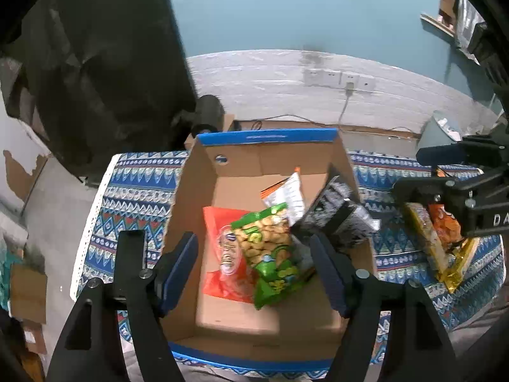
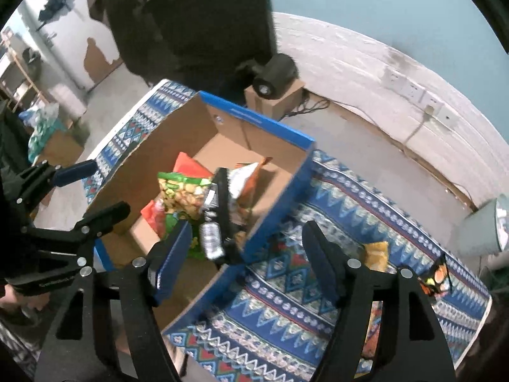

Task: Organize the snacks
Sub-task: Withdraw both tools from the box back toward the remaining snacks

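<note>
An open cardboard box (image 1: 222, 191) with a blue rim stands on a patterned cloth. Inside lie a green snack bag (image 1: 270, 248), an orange-red bag (image 1: 222, 254), an orange-and-white bag (image 1: 286, 194) and a black-and-silver pack (image 1: 337, 216) leaning on the right wall. My left gripper (image 1: 254, 273) is open and empty above the box's near half. My right gripper (image 2: 245, 254) is open and empty over the box's right wall (image 2: 280, 197); it also shows in the left wrist view (image 1: 410, 172). The black-and-silver pack (image 2: 213, 222) is blurred just inside that wall.
Loose snacks lie on the cloth (image 1: 127, 191) right of the box: a yellow pack (image 1: 426, 242) and an orange bag (image 1: 445, 222). More packs (image 2: 435, 277) lie near the cloth's right edge. A black device (image 2: 273, 73) sits on a box behind. A grey bin (image 2: 483, 226) stands at right.
</note>
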The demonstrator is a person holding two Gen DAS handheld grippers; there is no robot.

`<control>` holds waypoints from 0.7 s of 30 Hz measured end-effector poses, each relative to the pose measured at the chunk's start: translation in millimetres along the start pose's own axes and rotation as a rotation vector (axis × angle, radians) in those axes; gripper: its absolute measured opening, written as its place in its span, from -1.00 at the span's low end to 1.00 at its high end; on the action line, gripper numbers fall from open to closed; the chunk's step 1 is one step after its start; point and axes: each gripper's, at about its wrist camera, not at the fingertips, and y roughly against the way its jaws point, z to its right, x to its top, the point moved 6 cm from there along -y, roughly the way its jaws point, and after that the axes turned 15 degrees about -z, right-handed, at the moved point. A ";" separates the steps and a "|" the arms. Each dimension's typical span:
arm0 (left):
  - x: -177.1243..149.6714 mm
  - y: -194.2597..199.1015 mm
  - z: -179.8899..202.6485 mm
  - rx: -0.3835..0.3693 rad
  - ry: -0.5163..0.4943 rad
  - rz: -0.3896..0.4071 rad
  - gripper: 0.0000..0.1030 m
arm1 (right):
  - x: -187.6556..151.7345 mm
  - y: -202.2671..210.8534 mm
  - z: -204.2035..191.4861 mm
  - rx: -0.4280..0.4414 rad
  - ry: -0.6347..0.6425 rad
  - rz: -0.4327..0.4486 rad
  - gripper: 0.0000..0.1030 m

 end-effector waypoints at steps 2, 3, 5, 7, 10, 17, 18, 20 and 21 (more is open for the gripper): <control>0.1 3.4 7.8 -0.018 -0.014 0.006 0.44 | -6.0 5.9 9.0 -0.003 -0.019 0.010 0.41; 0.3 5.5 12.4 -0.026 -0.021 0.010 0.44 | -9.2 8.7 13.1 -0.004 -0.026 0.015 0.41; 0.5 8.6 20.5 -0.028 -0.038 0.018 0.45 | -16.0 13.8 21.0 -0.005 -0.039 0.021 0.41; 1.0 10.4 26.8 -0.028 -0.051 0.022 0.46 | -22.9 18.4 27.7 -0.011 -0.048 0.026 0.42; 2.0 13.0 38.0 -0.034 -0.071 0.025 0.46 | -33.7 24.4 36.2 -0.026 -0.058 0.033 0.43; 3.2 12.9 61.9 -0.039 -0.108 0.018 0.47 | -62.3 32.3 59.7 -0.041 -0.088 0.031 0.46; 3.1 11.8 66.4 -0.042 -0.114 0.013 0.47 | -67.1 33.3 63.8 -0.045 -0.093 0.031 0.46; 3.1 9.8 74.3 -0.049 -0.123 0.003 0.47 | -76.1 34.9 70.9 -0.048 -0.104 0.029 0.46; 2.6 9.6 77.5 -0.053 -0.128 -0.002 0.47 | -80.5 35.3 75.7 -0.048 -0.113 0.027 0.46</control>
